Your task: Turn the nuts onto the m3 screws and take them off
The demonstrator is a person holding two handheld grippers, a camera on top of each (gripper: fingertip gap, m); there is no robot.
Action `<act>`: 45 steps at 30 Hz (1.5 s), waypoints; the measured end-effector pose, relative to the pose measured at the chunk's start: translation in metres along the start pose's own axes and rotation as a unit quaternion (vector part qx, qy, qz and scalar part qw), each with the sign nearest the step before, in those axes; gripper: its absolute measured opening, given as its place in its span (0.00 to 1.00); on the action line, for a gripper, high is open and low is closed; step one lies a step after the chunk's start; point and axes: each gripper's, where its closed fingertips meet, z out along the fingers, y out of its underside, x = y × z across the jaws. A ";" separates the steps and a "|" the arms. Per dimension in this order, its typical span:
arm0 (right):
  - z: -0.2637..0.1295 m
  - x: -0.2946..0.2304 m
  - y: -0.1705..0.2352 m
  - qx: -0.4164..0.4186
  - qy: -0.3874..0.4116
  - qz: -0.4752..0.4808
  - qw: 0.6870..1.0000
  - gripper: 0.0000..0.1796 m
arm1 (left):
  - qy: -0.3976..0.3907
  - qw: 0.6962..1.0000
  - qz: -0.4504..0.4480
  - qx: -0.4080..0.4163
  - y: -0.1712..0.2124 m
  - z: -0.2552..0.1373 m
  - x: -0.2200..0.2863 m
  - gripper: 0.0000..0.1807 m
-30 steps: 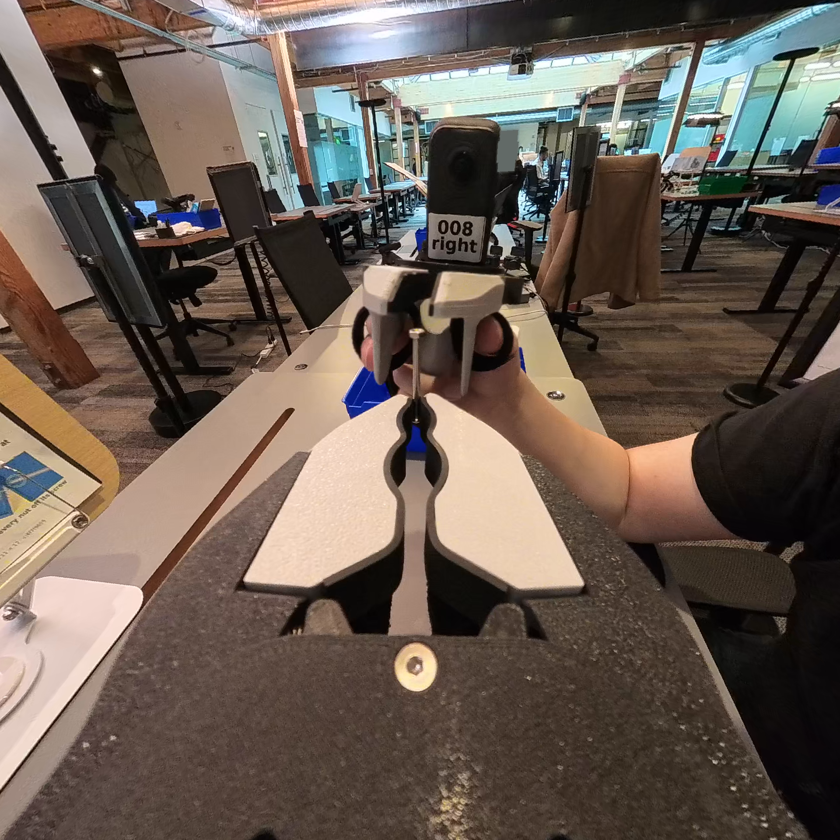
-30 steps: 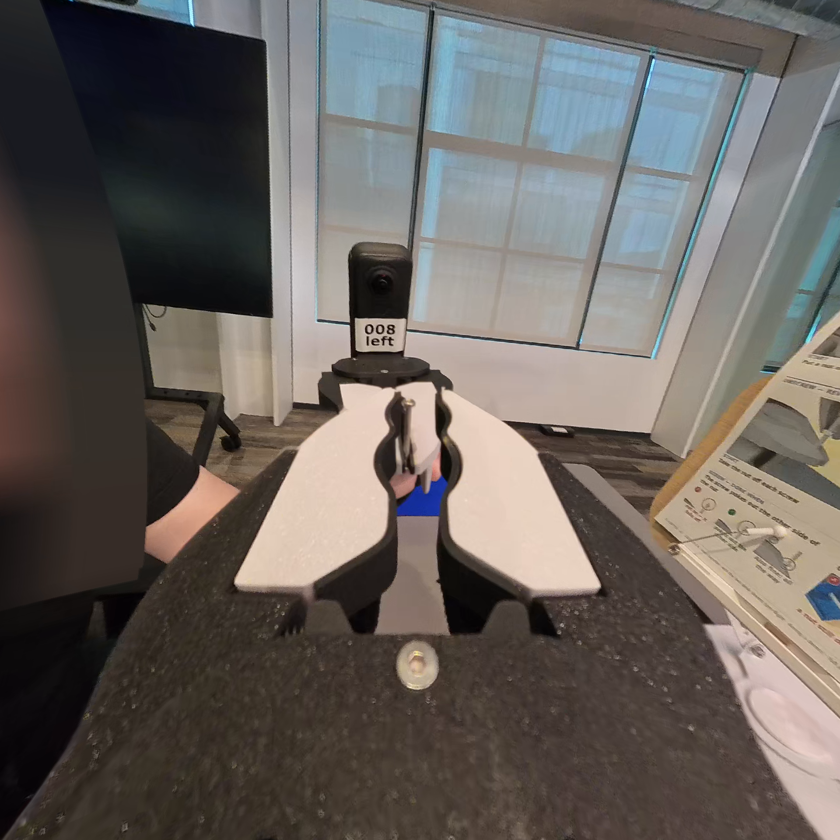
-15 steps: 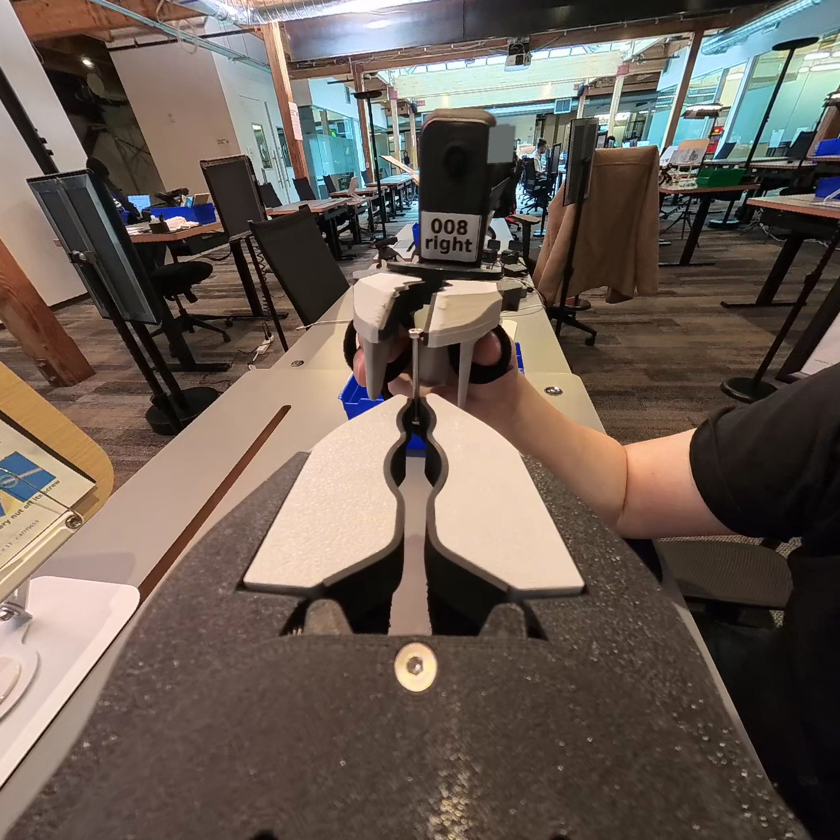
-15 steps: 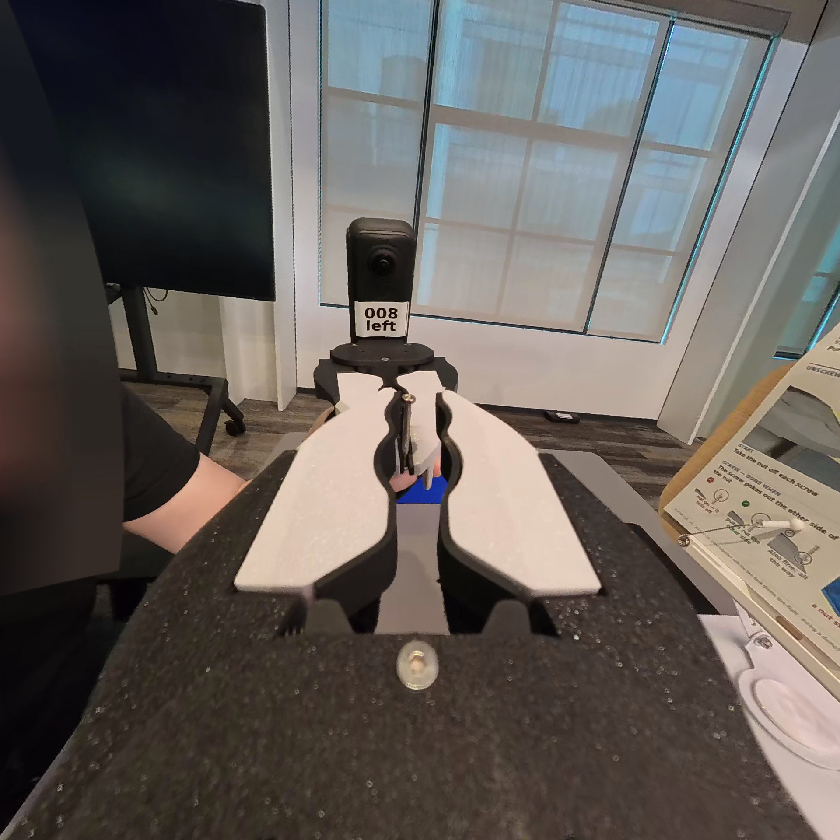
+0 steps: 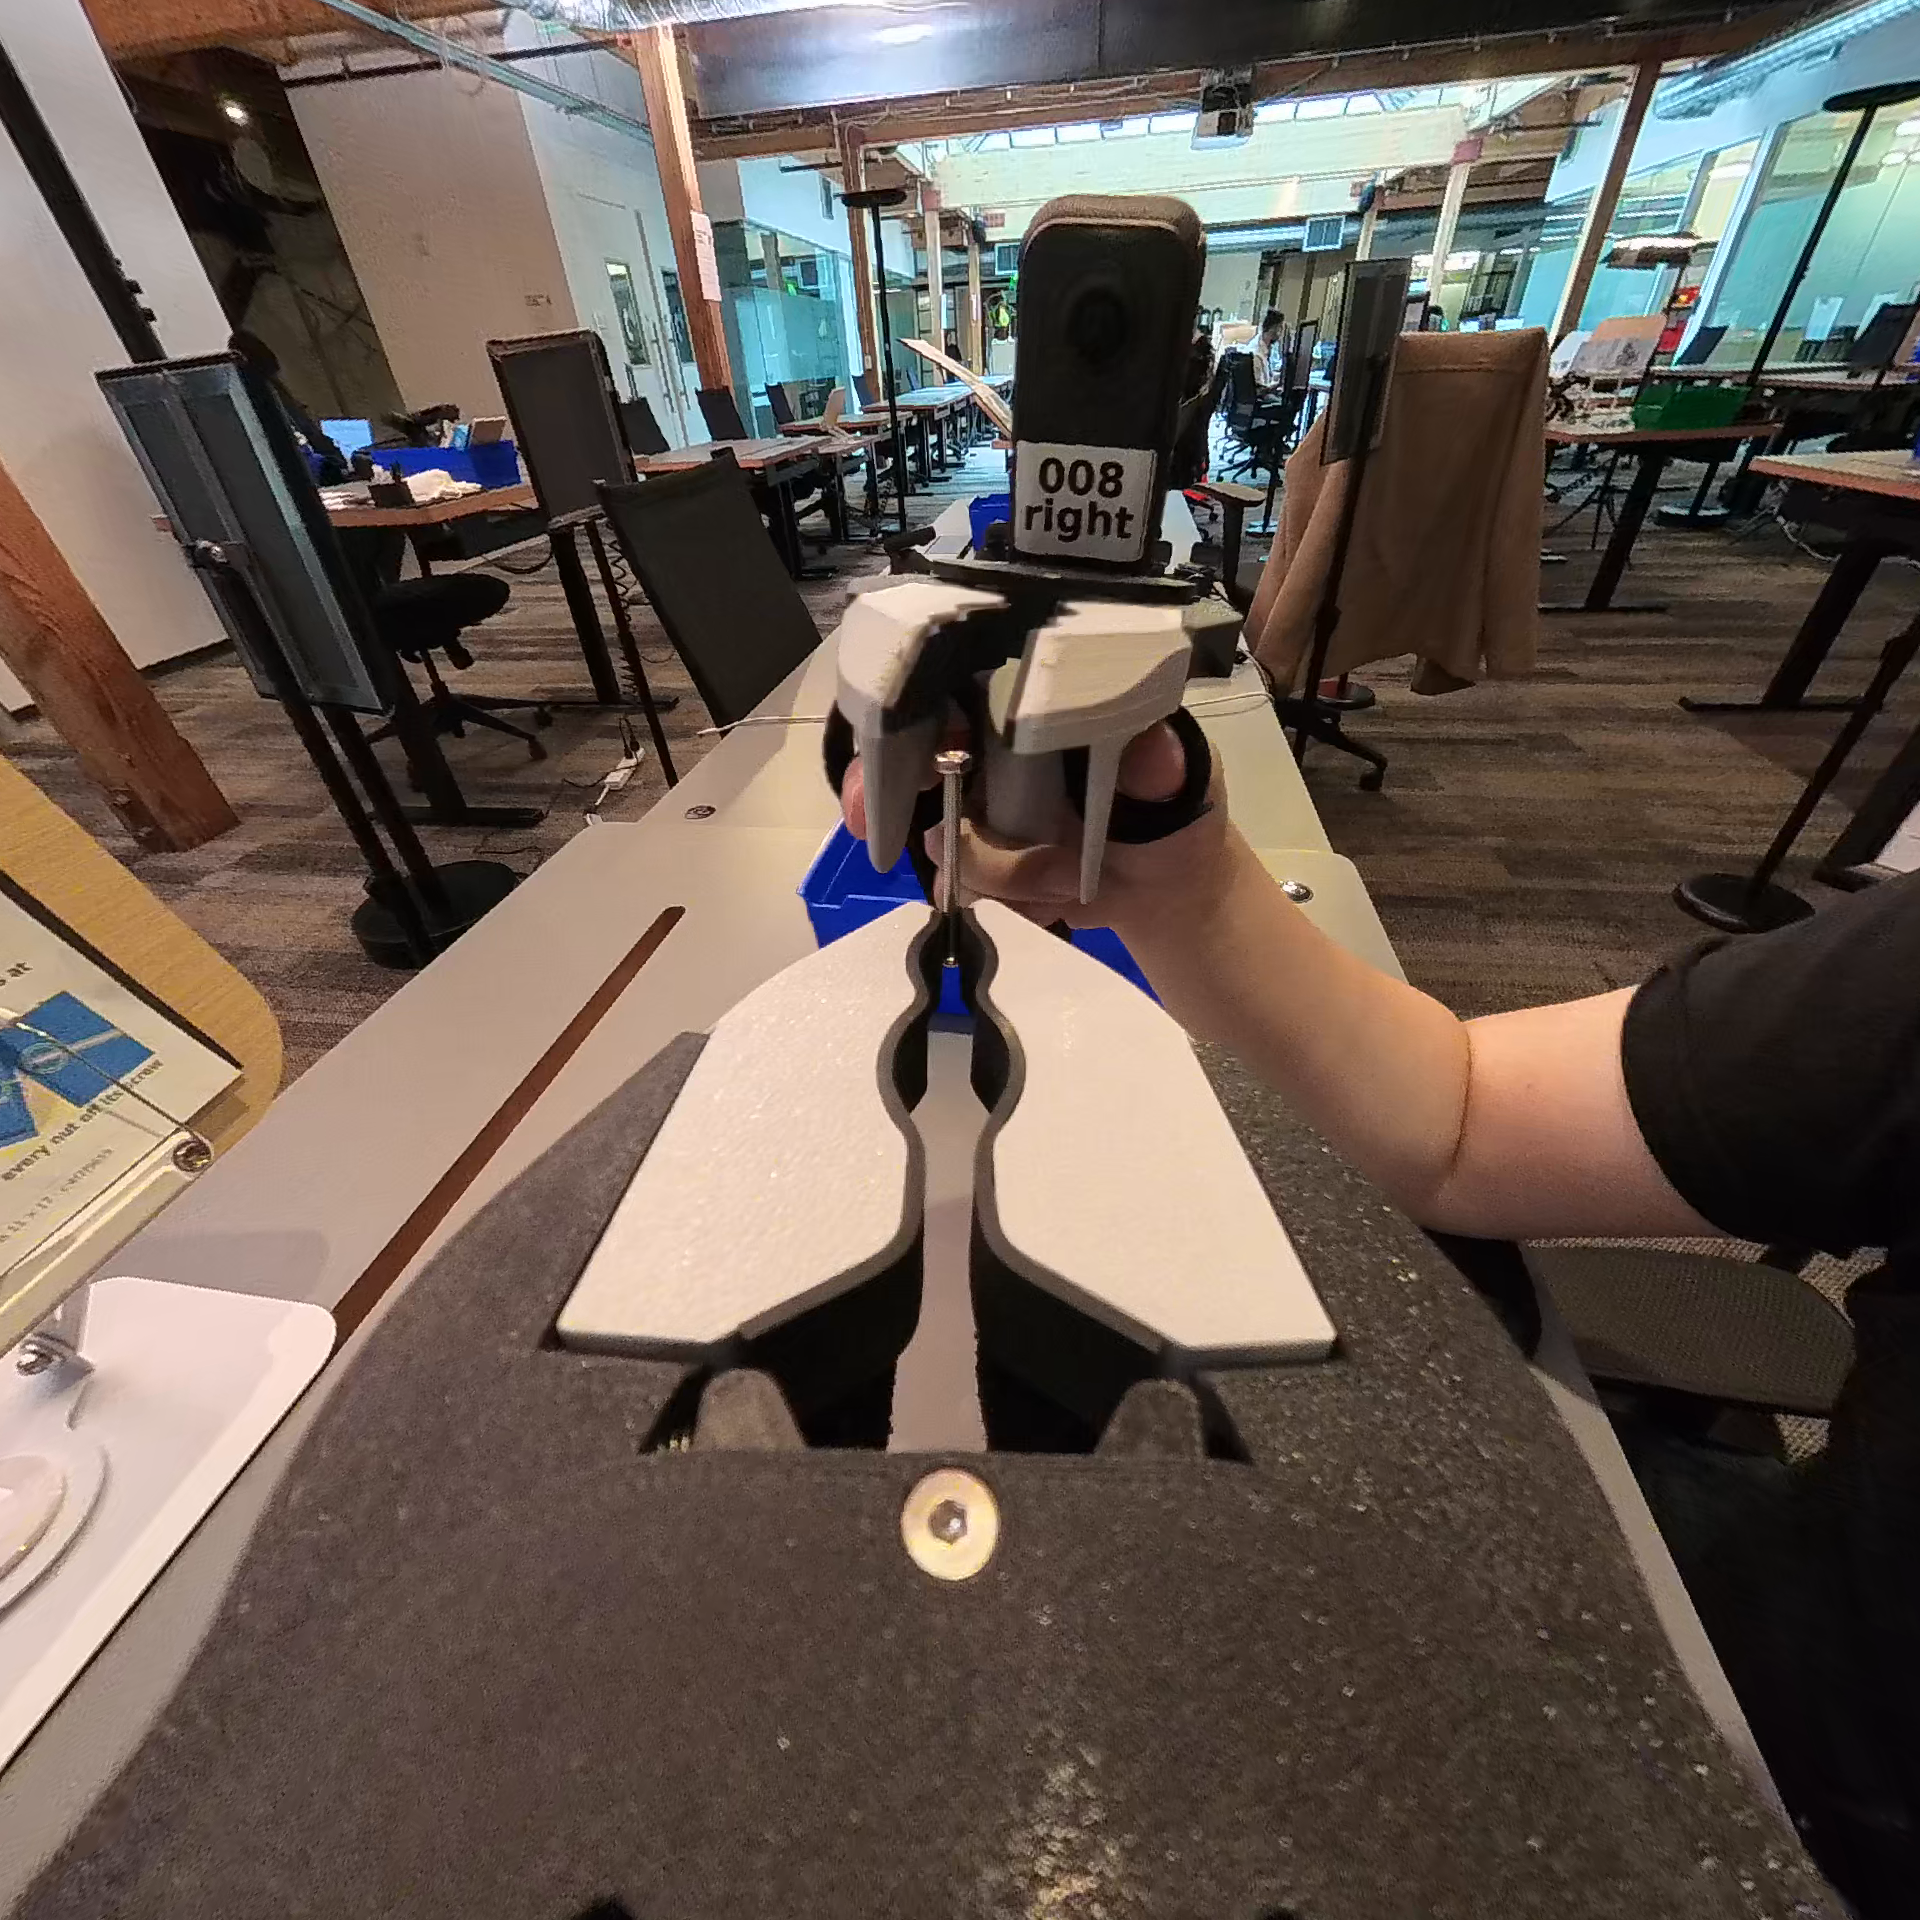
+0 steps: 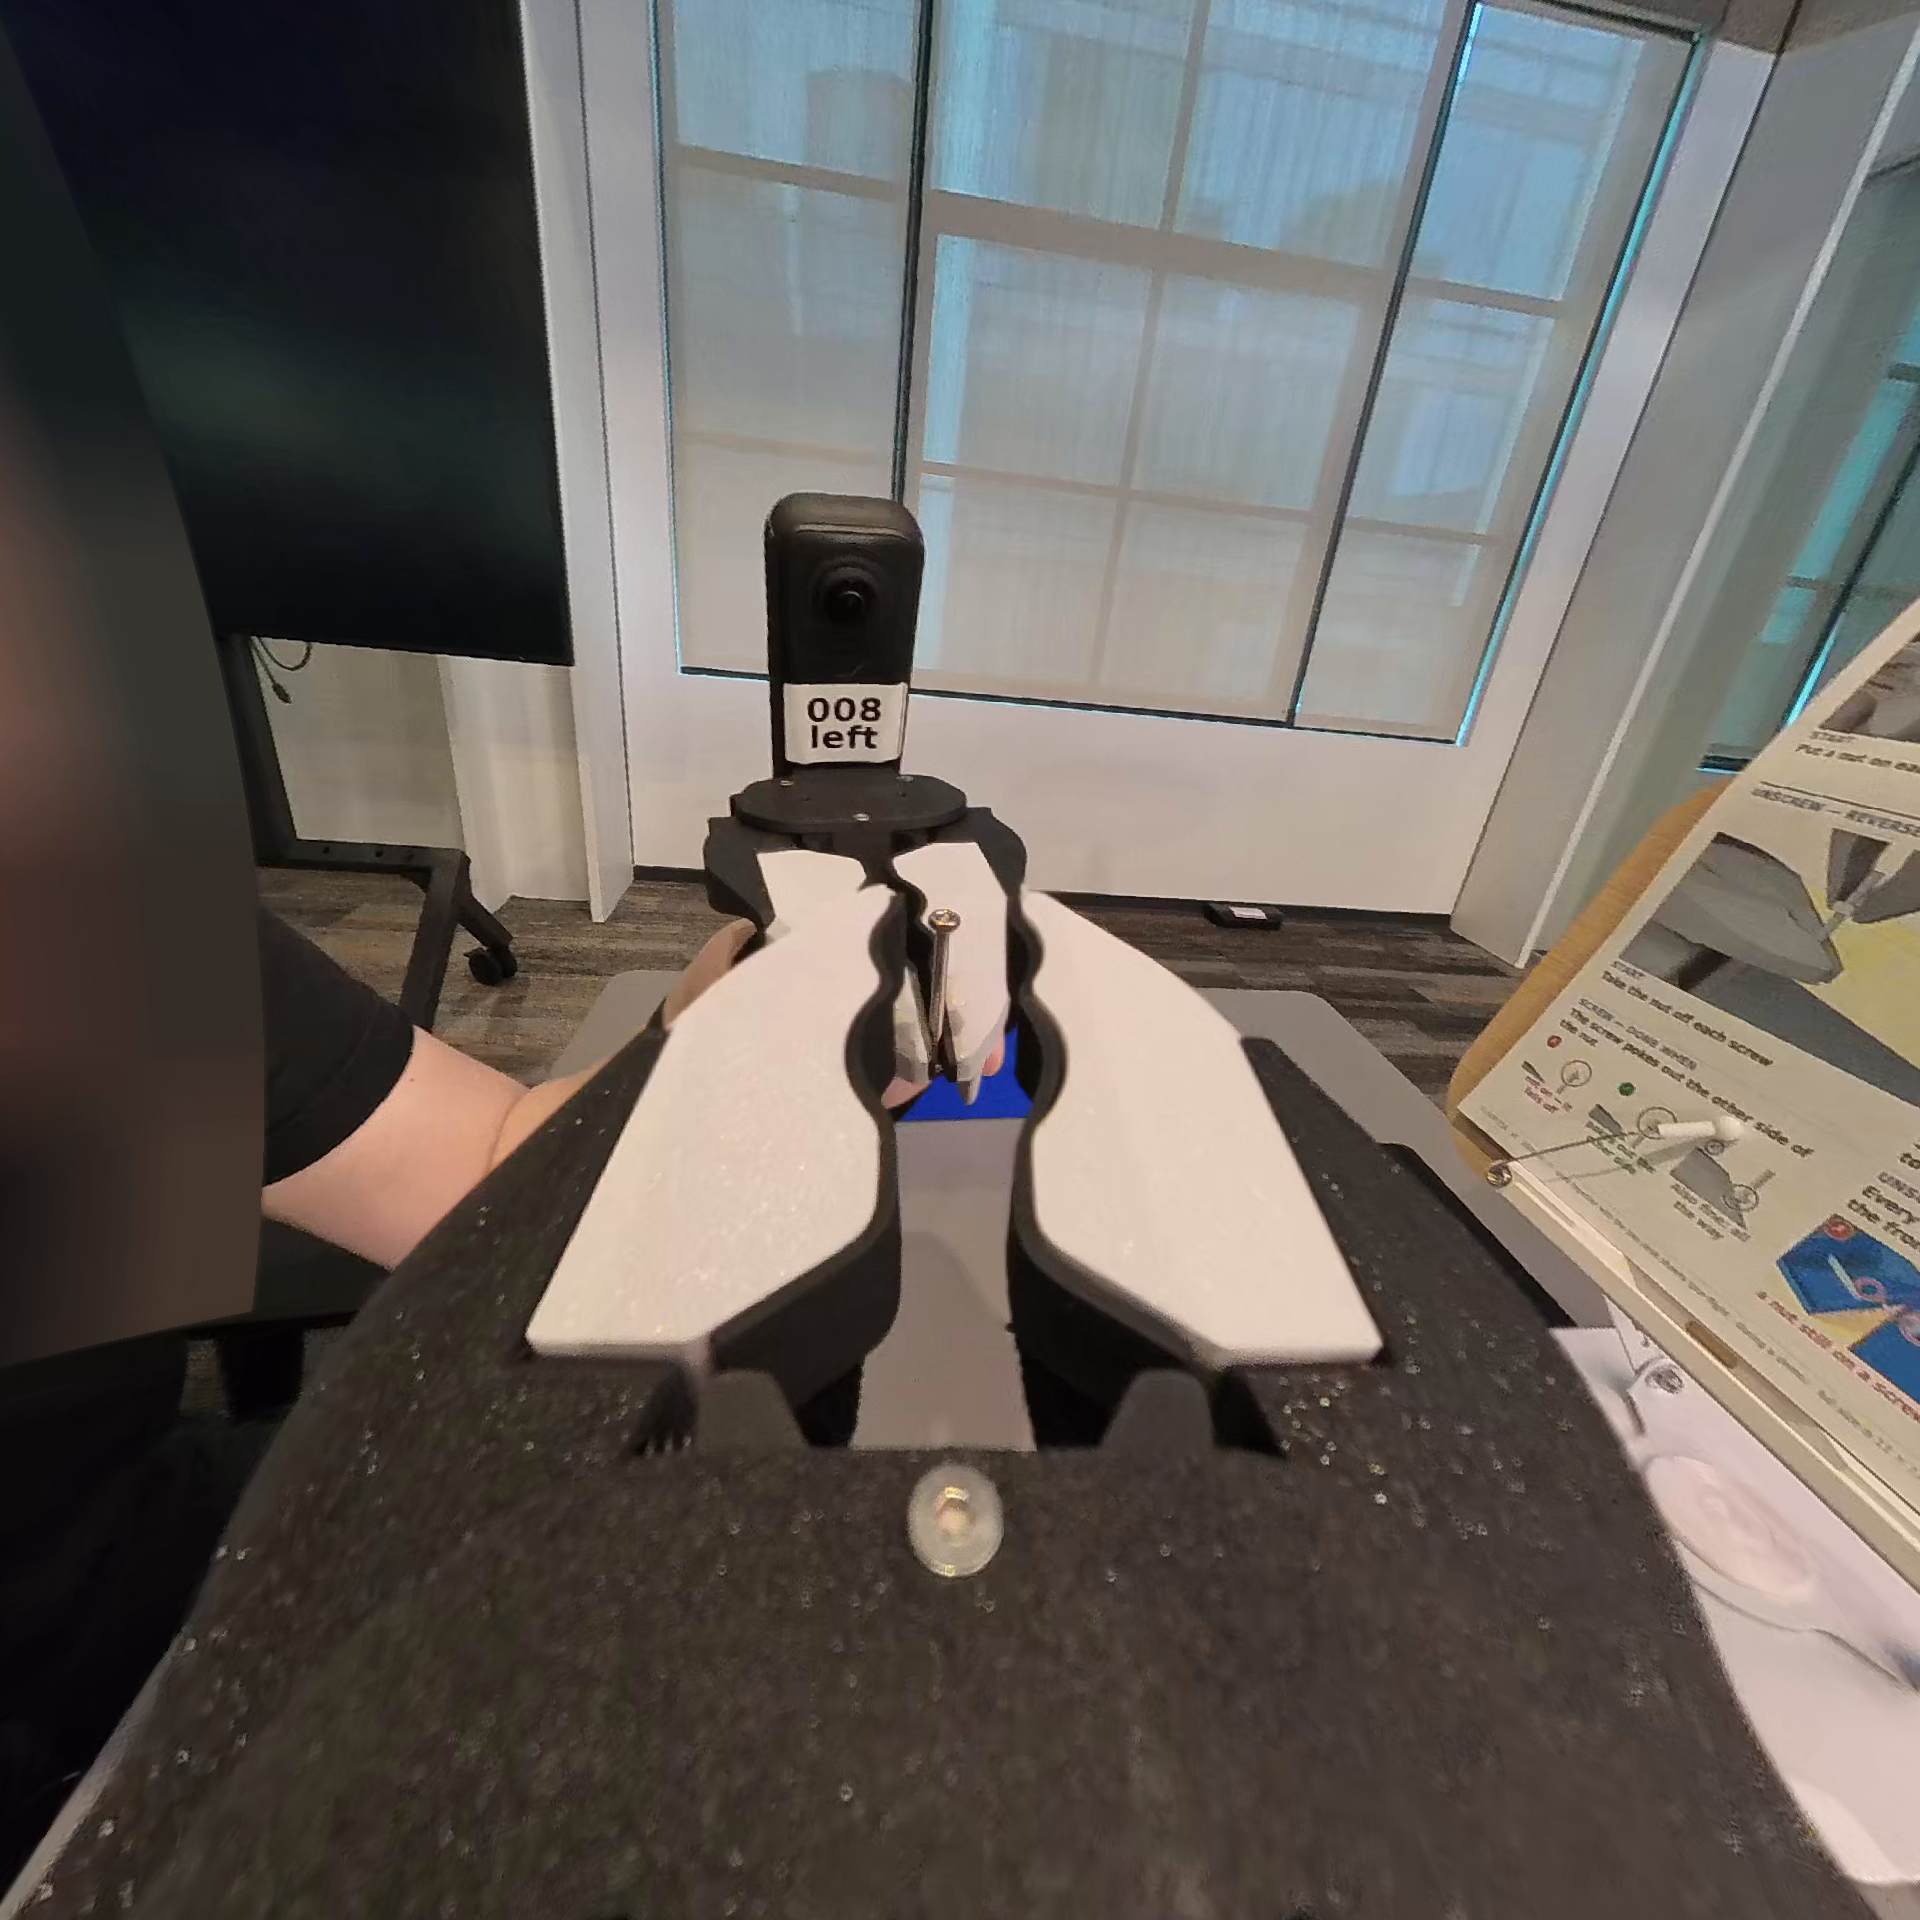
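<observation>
A long thin m3 screw (image 5: 950, 842) stands upright, head up, with its lower end pinched between my left gripper's (image 5: 951, 920) shut tips. A small dark piece sits at the pinch; I cannot tell if it is a nut. My right gripper (image 5: 987, 873) faces it, held by a hand, jaws open, with its fingers on either side of the screw's upper part and not touching it. In the right wrist view the right gripper (image 6: 956, 914) is open and empty, and the screw (image 6: 940, 987) stands in the left gripper (image 6: 935, 1065) between and just beyond its fingertips.
A blue bin (image 5: 862, 894) sits on the grey table (image 5: 468, 1039) under the grippers and also shows in the right wrist view (image 6: 966, 1096). An instruction board (image 6: 1714, 1039) on a white base (image 5: 156, 1382) stands at the table's side. Office chairs and desks lie beyond. My left and right fingertips are right by each other.
My right gripper's jaws have opened wider around the screw, and it sits a little closer. The left gripper still holds the screw upright.
</observation>
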 end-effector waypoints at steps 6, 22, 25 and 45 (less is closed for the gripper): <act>0.004 0.008 0.006 -0.013 0.030 -0.005 0.999 0.11 | -0.027 1.000 0.002 -0.004 0.002 -0.001 -0.010 0.01; 0.010 0.012 0.011 -0.009 0.036 0.002 0.999 0.10 | -0.026 1.000 0.004 -0.007 0.002 -0.001 -0.008 0.01; 0.010 0.012 0.010 -0.008 0.035 0.003 0.999 0.10 | -0.025 1.000 0.003 -0.006 0.001 -0.001 -0.008 0.01; 0.006 0.012 0.010 -0.006 0.020 0.004 1.000 0.10 | -0.019 1.000 -0.002 -0.006 0.002 -0.001 -0.007 0.01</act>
